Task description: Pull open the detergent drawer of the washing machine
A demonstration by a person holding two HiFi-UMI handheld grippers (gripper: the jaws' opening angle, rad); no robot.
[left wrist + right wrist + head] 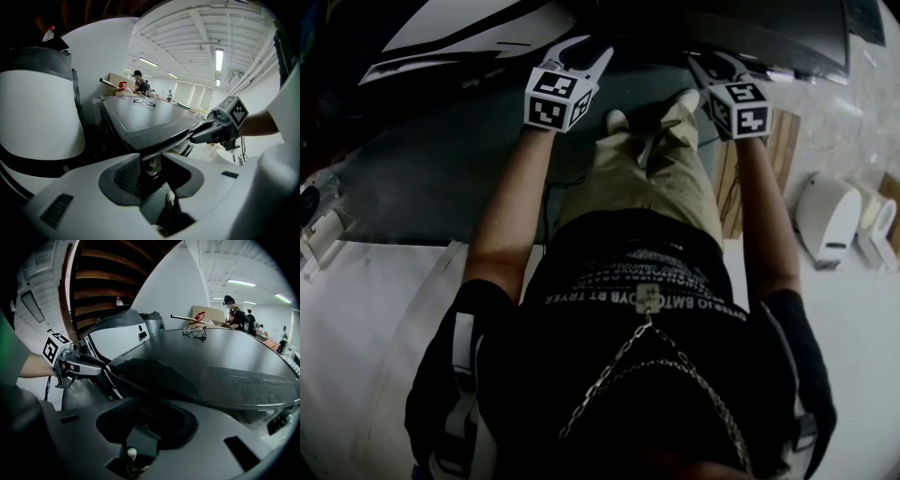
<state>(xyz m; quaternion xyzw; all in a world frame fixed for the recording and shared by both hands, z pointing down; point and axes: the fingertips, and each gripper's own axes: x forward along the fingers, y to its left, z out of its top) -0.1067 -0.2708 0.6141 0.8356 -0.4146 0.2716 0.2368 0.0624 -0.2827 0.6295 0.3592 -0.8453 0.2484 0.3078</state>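
Observation:
The machine's dark flat top (140,117) (211,357) stretches ahead of both grippers; in the head view it is the dark slab (769,33) beyond my feet. I cannot make out a detergent drawer in any view. My left gripper (579,54) (152,171) stands open, and the top's front edge shows in the gap between its jaws without touching the pads. It appears from the side in the right gripper view (101,365). My right gripper (717,67) (150,427) is at the same edge further right, jaws apart and empty. Its tips (194,136) lie against the rim.
A pair of glasses (144,101) (198,332) lies far back on the top. A person (139,84) stands behind it. A white rounded body (37,112) rises at the left. On the floor are a grey mat (422,169) and a white unit (827,220).

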